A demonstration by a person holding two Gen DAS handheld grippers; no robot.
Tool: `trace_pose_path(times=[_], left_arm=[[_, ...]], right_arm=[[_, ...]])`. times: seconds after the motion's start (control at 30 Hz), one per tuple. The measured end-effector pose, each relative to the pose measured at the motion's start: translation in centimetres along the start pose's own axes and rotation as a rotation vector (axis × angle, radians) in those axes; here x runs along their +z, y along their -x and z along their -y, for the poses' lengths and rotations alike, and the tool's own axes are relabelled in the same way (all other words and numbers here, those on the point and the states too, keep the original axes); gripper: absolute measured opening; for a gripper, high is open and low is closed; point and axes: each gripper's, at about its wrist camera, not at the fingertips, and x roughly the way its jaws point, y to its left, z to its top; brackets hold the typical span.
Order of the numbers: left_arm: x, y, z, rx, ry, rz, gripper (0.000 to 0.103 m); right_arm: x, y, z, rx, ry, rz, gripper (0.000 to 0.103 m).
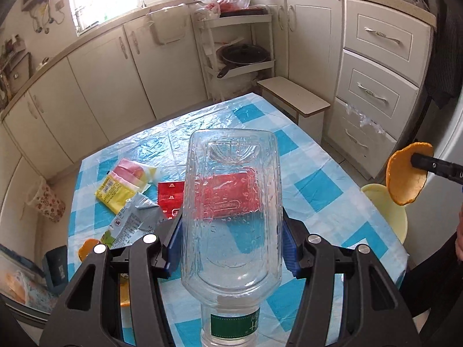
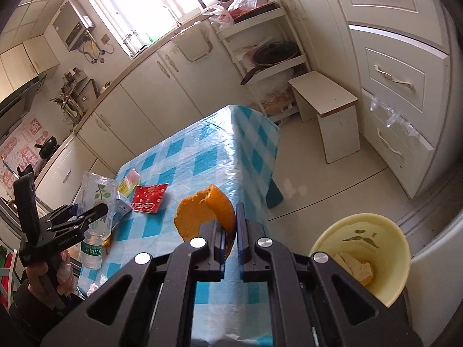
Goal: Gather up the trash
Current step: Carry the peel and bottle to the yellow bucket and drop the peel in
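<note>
Two light items held: left gripper (image 1: 231, 245) clamps the crushable, slippery empty bottle (image 1: 231, 217) mid-body; right gripper (image 2: 230, 231) pinches the limp orange peel (image 2: 202, 217) at its edge.

Left gripper (image 1: 231, 245): jaws filled by a clear plastic bottle (image 1: 231, 202), which blocks the forward view.
Table's near-left part: crowded with a red foil packet (image 1: 170, 199), a yellow-pink wrapper (image 1: 124, 182) and a grey-white carton (image 1: 136, 222).
Table's far and right part: bare blue-checked plastic cloth (image 1: 318, 173), free to pass.
Right gripper (image 2: 230, 231): closed on an orange peel (image 2: 202, 214), beside the open pale-yellow bin (image 2: 361, 231).
Floor right of table: open, bounded by a white stool (image 2: 327, 98).
</note>
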Motion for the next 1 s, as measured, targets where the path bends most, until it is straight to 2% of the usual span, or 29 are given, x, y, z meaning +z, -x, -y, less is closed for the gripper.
trace_pose_path(times=[0.23, 0.5, 0.7, 1.0], left_arm=[[0.7, 1.1, 4.1, 0.007, -0.059, 0.021, 0.053], [2.3, 2.7, 9.7, -0.009, -0.135, 0.059, 0.053], [3.7, 4.1, 13.3, -0.026, -0.181, 0.092, 0.053], [5.7, 4.6, 18.4, -0.102, -0.196, 0.109, 0.053]], right_arm=[[-0.1, 1.7, 3.9, -0.057, -0.092, 0.008, 0.007], [-0.4, 2.2, 6.1, -0.167, -0.129, -0.007, 0.007], [-0.6, 2.6, 7.4, -0.194, -0.161, -0.008, 0.007], [-1.0, 2.9, 9.1, -0.278, -0.184, -0.026, 0.007]])
